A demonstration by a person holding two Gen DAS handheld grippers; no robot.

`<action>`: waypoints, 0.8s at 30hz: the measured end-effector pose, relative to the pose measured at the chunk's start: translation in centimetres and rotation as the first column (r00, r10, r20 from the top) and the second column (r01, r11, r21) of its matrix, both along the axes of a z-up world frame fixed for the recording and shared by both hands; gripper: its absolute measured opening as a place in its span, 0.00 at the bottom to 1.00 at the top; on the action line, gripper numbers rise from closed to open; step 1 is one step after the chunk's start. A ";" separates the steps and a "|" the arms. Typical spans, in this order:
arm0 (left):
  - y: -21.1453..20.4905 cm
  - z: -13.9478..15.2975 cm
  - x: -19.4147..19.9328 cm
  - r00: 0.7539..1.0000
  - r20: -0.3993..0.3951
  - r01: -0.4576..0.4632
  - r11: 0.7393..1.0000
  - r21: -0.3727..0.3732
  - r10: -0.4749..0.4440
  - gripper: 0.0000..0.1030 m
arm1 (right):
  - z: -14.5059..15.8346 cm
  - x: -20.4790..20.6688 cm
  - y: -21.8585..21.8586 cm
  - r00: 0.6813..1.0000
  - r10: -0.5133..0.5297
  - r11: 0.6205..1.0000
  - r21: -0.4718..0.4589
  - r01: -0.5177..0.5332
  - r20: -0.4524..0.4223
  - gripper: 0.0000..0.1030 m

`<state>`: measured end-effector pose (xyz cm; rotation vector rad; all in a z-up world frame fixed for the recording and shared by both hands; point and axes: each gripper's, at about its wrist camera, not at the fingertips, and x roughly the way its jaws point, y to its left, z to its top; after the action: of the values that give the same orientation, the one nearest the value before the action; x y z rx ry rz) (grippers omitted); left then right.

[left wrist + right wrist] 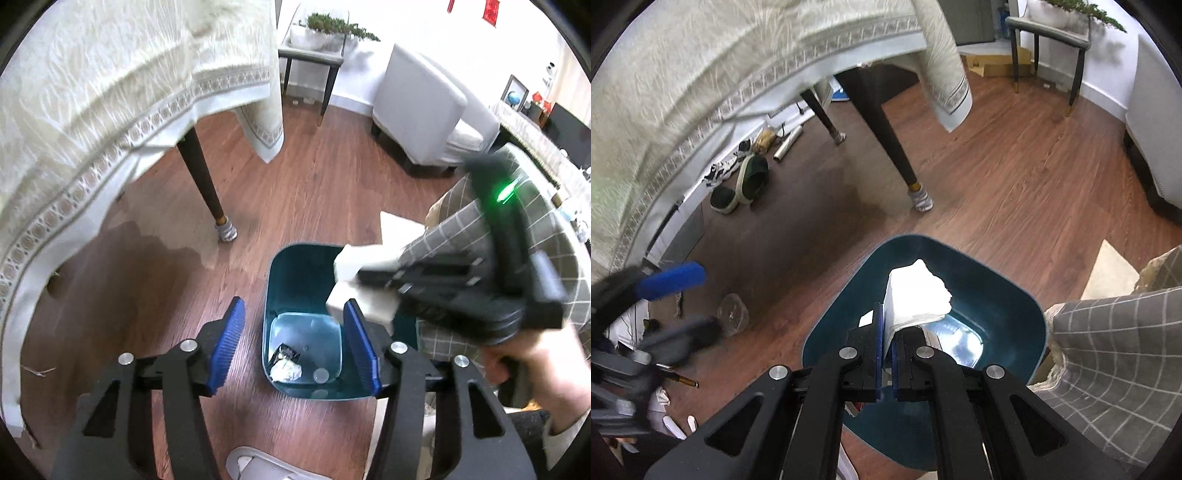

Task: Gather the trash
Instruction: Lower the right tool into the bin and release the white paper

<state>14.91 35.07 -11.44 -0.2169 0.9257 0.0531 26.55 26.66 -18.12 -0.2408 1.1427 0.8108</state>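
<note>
On my far left the patterned tablecloth (110, 92) hangs off the counter, one dark leg (205, 177) standing on the wood floor (332, 177). My left gripper (293, 345) hovers over the teal bin (284, 280) with its jaws apart and nothing between the blue pads (227, 345). Through the gap I see the bin's bottom, where a crumpled white wad (286, 371) lies beside a dark scrap (286, 354), possibly a wrapper, though it is too small to be sure. Further right, my right gripper (886, 354) has its jaws clamped on a folded white paper napkin (916, 299), held above the bin's open mouth. At the far right a hand (535, 373) grips that tool's handle, beside grey checked cloth (1115, 354).
</note>
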 end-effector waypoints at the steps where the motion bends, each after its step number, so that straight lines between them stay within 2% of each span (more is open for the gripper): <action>1: 0.0 0.4 -0.1 1.000 0.008 0.000 1.000 -0.001 0.000 0.54 | -0.4 -0.1 0.2 1.000 0.002 1.000 -0.007 -0.002 -0.005 0.03; 7: -0.3 3.1 -0.2 0.998 0.060 0.005 1.000 -0.014 -0.004 0.46 | -3.0 -0.6 1.1 0.999 0.011 0.998 -0.058 -0.014 -0.049 0.03; 15: -0.6 5.7 -0.6 0.994 0.105 0.010 0.999 -0.038 -0.006 0.45 | -6.2 -2.1 2.7 0.992 0.044 0.989 -0.134 -0.060 -0.115 0.04; 19: -1.1 7.3 -0.9 0.991 0.133 0.025 0.999 -0.034 -0.020 0.45 | -6.9 -2.5 3.0 0.992 0.045 0.984 -0.168 -0.064 -0.117 0.06; 20: -1.2 7.5 -1.0 0.990 0.136 0.027 0.999 -0.032 -0.022 0.45 | -7.0 -2.5 3.1 0.992 0.042 0.984 -0.170 -0.061 -0.116 0.14; 21: -1.3 7.9 -1.1 0.989 0.143 0.030 0.999 -0.029 -0.025 0.45 | -6.9 -2.6 3.1 0.993 0.039 0.984 -0.170 -0.058 -0.115 0.32; 22: -1.4 8.1 -1.2 0.989 0.149 0.032 0.999 -0.027 -0.028 0.45 | -6.8 -2.6 3.1 0.993 0.038 0.984 -0.168 -0.057 -0.111 0.40; 23: -1.5 8.4 -1.3 0.988 0.154 0.034 0.999 -0.024 -0.030 0.45 | -6.7 -2.6 3.0 0.994 0.041 0.985 -0.164 -0.058 -0.105 0.44; 24: -1.6 8.6 -1.3 0.987 0.158 0.036 0.999 -0.022 -0.032 0.45 | -6.6 -2.7 3.1 0.993 0.048 0.984 -0.166 -0.065 -0.105 0.44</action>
<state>13.60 33.44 -2.84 -0.2247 0.7724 -0.0067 23.83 29.74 -24.67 -0.3787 1.3064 0.7829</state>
